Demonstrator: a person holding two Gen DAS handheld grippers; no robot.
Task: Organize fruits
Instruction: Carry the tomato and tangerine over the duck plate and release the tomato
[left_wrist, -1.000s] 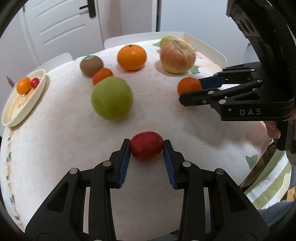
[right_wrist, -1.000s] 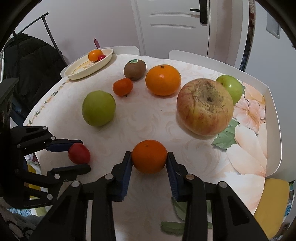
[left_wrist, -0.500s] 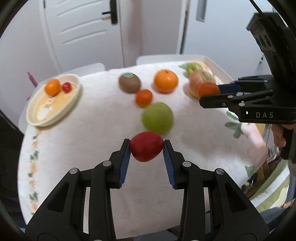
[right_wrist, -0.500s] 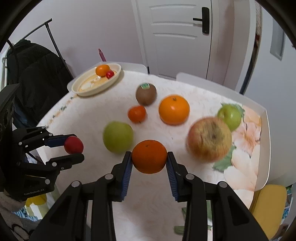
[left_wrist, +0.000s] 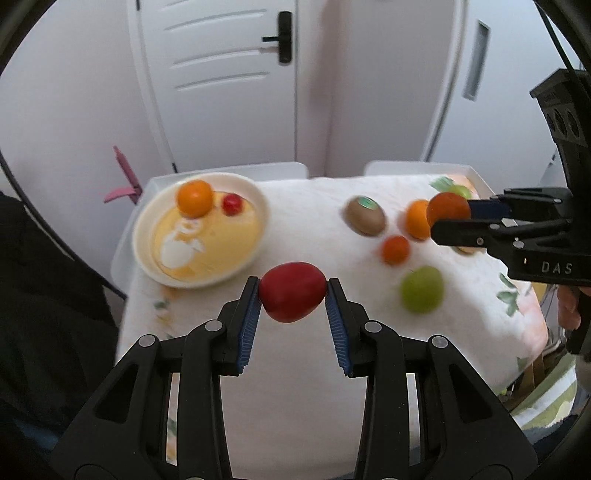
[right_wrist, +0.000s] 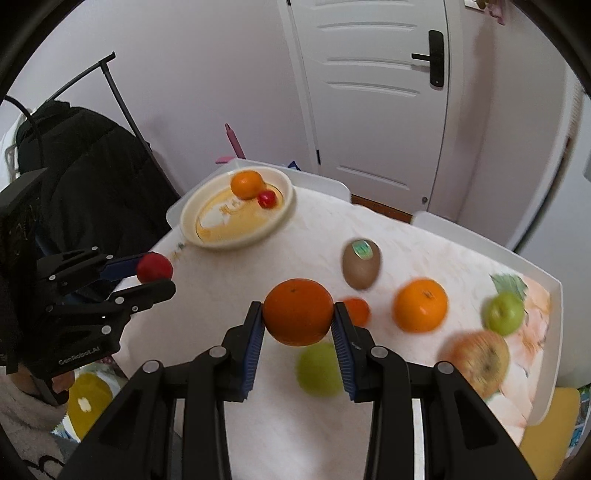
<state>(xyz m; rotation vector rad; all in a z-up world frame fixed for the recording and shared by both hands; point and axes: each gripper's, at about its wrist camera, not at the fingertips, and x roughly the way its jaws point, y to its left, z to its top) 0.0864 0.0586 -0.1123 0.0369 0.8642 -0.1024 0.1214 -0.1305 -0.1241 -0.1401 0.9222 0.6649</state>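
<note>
Red smooth oval fruit (left_wrist: 291, 291) pinched in left tool (left_wrist: 291, 295) | dimpled round orange (right_wrist: 298, 312) pinched in right tool (right_wrist: 298, 317)

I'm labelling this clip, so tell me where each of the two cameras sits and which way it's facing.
Left wrist: rides the left gripper, looking along its fingers down at the table toward the plate; its jaws hold a red fruit; the right gripper shows at right.
Right wrist: rides the right gripper, facing the door; its jaws hold an orange; the left gripper shows at left.
Shared: plate, kiwi, both held fruits.
</note>
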